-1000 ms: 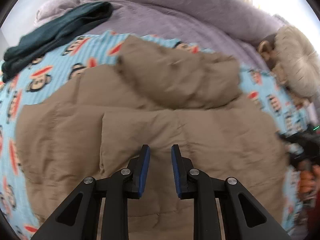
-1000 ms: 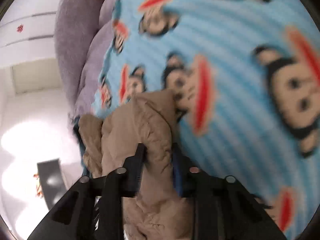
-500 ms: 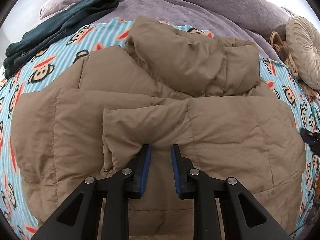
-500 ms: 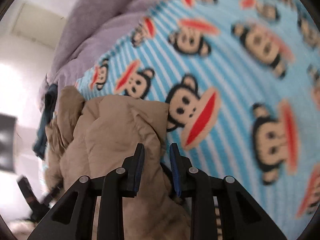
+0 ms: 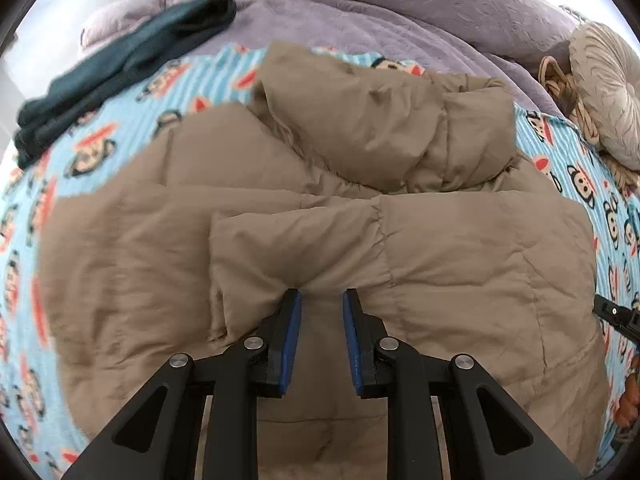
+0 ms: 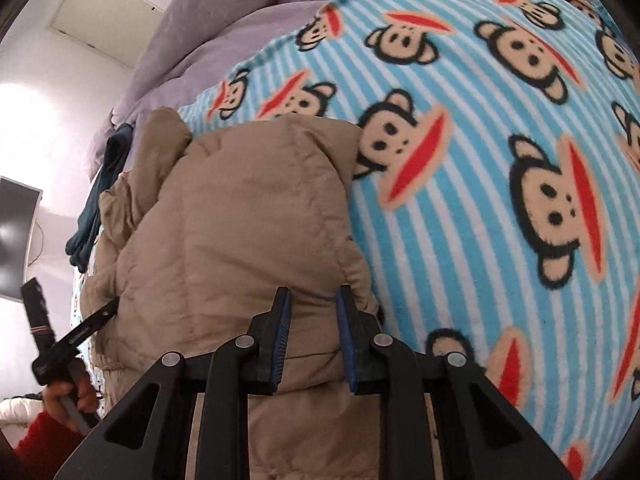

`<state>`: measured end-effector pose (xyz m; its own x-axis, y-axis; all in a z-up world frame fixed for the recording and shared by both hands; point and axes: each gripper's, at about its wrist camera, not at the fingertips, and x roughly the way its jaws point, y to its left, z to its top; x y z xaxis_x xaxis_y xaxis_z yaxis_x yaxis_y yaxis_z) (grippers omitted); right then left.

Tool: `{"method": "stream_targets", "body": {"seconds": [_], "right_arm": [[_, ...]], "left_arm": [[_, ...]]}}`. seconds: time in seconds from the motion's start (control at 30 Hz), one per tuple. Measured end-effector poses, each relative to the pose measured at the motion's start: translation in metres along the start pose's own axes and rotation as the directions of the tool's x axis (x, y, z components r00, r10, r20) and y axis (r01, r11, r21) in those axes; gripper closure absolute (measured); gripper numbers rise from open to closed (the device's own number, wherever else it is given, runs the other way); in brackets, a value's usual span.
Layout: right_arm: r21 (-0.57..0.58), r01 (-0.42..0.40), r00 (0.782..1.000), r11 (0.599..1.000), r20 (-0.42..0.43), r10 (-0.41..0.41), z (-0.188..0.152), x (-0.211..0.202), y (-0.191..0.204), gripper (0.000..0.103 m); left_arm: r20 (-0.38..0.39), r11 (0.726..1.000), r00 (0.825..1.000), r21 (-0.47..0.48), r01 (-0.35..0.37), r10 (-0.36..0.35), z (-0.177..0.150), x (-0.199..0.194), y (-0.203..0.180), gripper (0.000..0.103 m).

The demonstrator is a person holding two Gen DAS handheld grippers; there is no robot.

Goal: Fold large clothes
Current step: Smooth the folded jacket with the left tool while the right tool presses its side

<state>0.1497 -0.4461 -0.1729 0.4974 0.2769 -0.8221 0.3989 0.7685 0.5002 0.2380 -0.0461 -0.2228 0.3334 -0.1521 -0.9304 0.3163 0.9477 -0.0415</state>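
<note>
A tan puffer jacket [image 5: 440, 264] lies spread on a monkey-print blanket [image 5: 100, 120], its hood bunched at the far side and a sleeve folded across the body. My left gripper [image 5: 320, 296] is over the jacket's near part, its jaws narrow and pinching a pucker of the sleeve fold. The right gripper [image 6: 312, 294] holds the jacket [image 6: 240, 220] at its side edge; its jaws are closing with tan fabric between the pads. Each gripper shows at the rim of the other's view: the right gripper [image 5: 616, 316] and the left gripper [image 6: 96, 316], the latter in a hand [image 6: 64, 396] with a red sleeve.
A dark teal garment [image 5: 120, 64] lies at the far left on a purple duvet [image 5: 400, 8]. A round beige cushion [image 5: 608, 92] and a brown plush toy [image 5: 556, 80] sit at the far right. The blanket [image 6: 500, 160] stretches bare beside the jacket. A dark screen [image 6: 12, 240] hangs on the wall.
The right gripper has rolled and shifted with the jacket edge in its jaws, so the bed now looks more level in its view. The left gripper has stayed over the sleeve fold.
</note>
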Motion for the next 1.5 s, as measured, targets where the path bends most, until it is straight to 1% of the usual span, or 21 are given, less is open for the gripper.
{"method": "stream_targets", "body": {"seconds": [0.07, 0.1, 0.23, 0.27, 0.33, 0.47, 0.6, 0.67, 0.73, 0.87, 0.93, 0.97, 1.0, 1.03, 1.07, 1.1, 1.3, 1.37, 1.4, 1.43, 1.5], "right_arm": [[-0.024, 0.025, 1.000, 0.999, 0.011, -0.025, -0.002, -0.001, 0.000, 0.079], [-0.032, 0.032, 0.999, 0.999, 0.012, -0.032, -0.002, 0.000, 0.000, 0.079], [-0.021, 0.026, 1.000, 0.999, 0.019, -0.025, -0.005, 0.001, -0.004, 0.079], [-0.014, 0.021, 1.000, 1.000, 0.022, -0.021, -0.005, 0.001, -0.005, 0.079], [-0.011, 0.020, 0.999, 1.000, 0.026, -0.020, -0.006, 0.000, -0.007, 0.079], [-0.037, 0.046, 0.998, 0.998, 0.037, -0.045, -0.009, 0.002, -0.004, 0.079], [-0.022, 0.046, 0.998, 0.999, 0.036, -0.045, -0.009, -0.005, -0.003, 0.076], [-0.020, 0.039, 0.998, 0.999, 0.046, -0.038, -0.011, -0.015, -0.002, 0.073], [-0.015, 0.024, 0.998, 1.000, 0.057, -0.023, -0.016, -0.027, -0.002, 0.066], [0.010, 0.000, 0.997, 1.000, 0.076, -0.001, -0.029, -0.051, -0.008, 0.059], [0.028, -0.011, 0.997, 1.000, 0.073, 0.009, -0.037, -0.060, -0.011, 0.050], [0.037, -0.018, 0.998, 0.999, 0.067, 0.016, -0.042, -0.063, -0.013, 0.048], [0.043, -0.025, 0.998, 0.999, 0.060, 0.022, -0.046, -0.065, -0.015, 0.043], [0.047, -0.030, 0.998, 0.998, 0.054, 0.027, -0.049, -0.066, -0.016, 0.039], [0.052, -0.037, 0.998, 0.998, 0.048, 0.034, -0.053, -0.068, -0.018, 0.038], [0.057, -0.044, 0.998, 0.997, 0.044, 0.042, -0.056, -0.069, -0.018, 0.037], [0.083, -0.057, 0.998, 0.995, 0.034, 0.055, -0.069, -0.073, -0.025, 0.036], [0.089, -0.066, 0.997, 0.994, 0.037, 0.063, -0.071, -0.075, -0.026, 0.025], [0.089, -0.073, 0.997, 0.993, 0.041, 0.069, -0.072, -0.077, -0.027, 0.018], [0.090, -0.077, 0.996, 0.993, 0.050, 0.073, -0.074, -0.079, -0.027, 0.018], [0.086, -0.080, 0.996, 0.993, 0.053, 0.075, -0.076, -0.082, -0.027, 0.017]], "left_arm": [[0.042, 0.999, 0.999, 0.010, -0.032, 0.032, -0.004, -0.016, 0.000, 0.079], [0.046, 0.999, 0.998, 0.008, -0.042, 0.041, -0.006, -0.020, 0.001, 0.079], [0.000, 0.998, 0.998, -0.032, -0.062, 0.062, -0.017, -0.011, 0.015, 0.079], [-0.008, 0.997, 0.998, -0.054, -0.055, 0.054, -0.020, -0.006, 0.019, 0.076], [-0.003, 0.993, 0.997, -0.084, -0.077, 0.077, -0.022, 0.000, 0.022, 0.055], [-0.003, 0.991, 0.995, -0.085, -0.102, 0.102, -0.021, 0.009, 0.019, 0.054], [-0.018, 0.990, 0.994, -0.089, -0.111, 0.110, -0.020, -0.001, 0.019, 0.054], [-0.016, 0.990, 0.994, -0.097, -0.106, 0.105, -0.019, -0.012, 0.018, 0.054], [-0.009, 0.990, 0.994, -0.094, -0.107, 0.107, -0.022, -0.023, 0.017, 0.054], [-0.008, 0.991, 0.994, -0.085, -0.106, 0.105, -0.028, -0.041, 0.011, 0.053], [-0.013, 0.991, 0.995, -0.091, -0.097, 0.096, -0.034, -0.048, 0.009, 0.053], [-0.011, 0.991, 0.996, -0.095, -0.089, 0.088, -0.038, -0.052, 0.008, 0.053], [-0.013, 0.991, 0.997, -0.100, -0.083, 0.082, -0.042, -0.055, 0.008, 0.038], [-0.011, 0.991, 0.997, -0.107, -0.083, 0.083, -0.046, -0.058, 0.007, 0.018], [0.000, 0.990, 0.996, -0.115, -0.085, 0.086, -0.050, -0.062, 0.006, 0.015], [0.005, 0.989, 0.996, -0.120, -0.086, 0.087, -0.054, -0.065, 0.005, 0.015], [-0.041, 0.989, 0.996, -0.118, -0.089, 0.084, -0.075, -0.067, -0.002, 0.015], [-0.041, 0.990, 0.995, -0.113, -0.090, 0.086, -0.079, -0.069, -0.006, 0.015], [-0.043, 0.990, 0.995, -0.108, -0.091, 0.087, -0.082, -0.070, -0.008, 0.002], [-0.037, 0.990, 0.995, -0.107, -0.094, 0.091, -0.084, -0.072, -0.009, 0.000], [-0.033, 0.991, 0.996, -0.100, -0.090, 0.087, -0.087, -0.075, -0.011, 0.000]]}}
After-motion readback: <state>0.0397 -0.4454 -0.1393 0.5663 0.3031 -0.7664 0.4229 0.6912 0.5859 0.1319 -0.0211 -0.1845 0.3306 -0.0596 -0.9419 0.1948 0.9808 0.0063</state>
